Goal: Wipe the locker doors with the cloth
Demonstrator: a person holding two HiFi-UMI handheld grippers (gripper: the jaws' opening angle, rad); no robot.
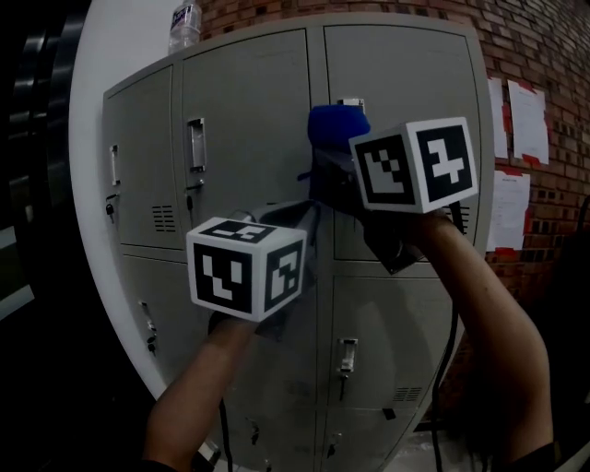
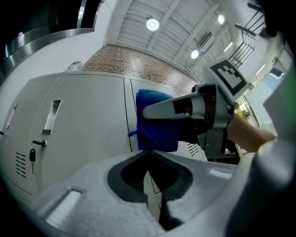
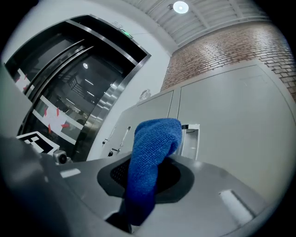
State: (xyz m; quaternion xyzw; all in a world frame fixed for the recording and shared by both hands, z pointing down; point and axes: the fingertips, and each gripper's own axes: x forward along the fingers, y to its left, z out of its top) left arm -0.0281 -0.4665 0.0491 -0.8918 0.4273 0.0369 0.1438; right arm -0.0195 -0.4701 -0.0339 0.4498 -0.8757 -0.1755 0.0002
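Note:
A blue cloth (image 1: 337,124) is pressed against the upper right door (image 1: 406,74) of the grey lockers, close to that door's handle. My right gripper (image 1: 334,159) is shut on it. In the right gripper view the cloth (image 3: 150,143) bulges up out of the jaws of the right gripper (image 3: 152,172). My left gripper (image 1: 290,218) hangs lower left of it, in front of the middle door (image 1: 249,111). Its jaws are closed together with nothing between them. The left gripper view, over the left gripper (image 2: 149,159), takes in the cloth (image 2: 155,122) and the right gripper (image 2: 185,109).
A water bottle (image 1: 184,23) stands on top of the lockers. A brick wall (image 1: 544,46) with papers (image 1: 525,120) pinned to it is at the right. Left of the lockers are a white wall (image 1: 111,46) and a dark metal-framed doorway (image 3: 69,92).

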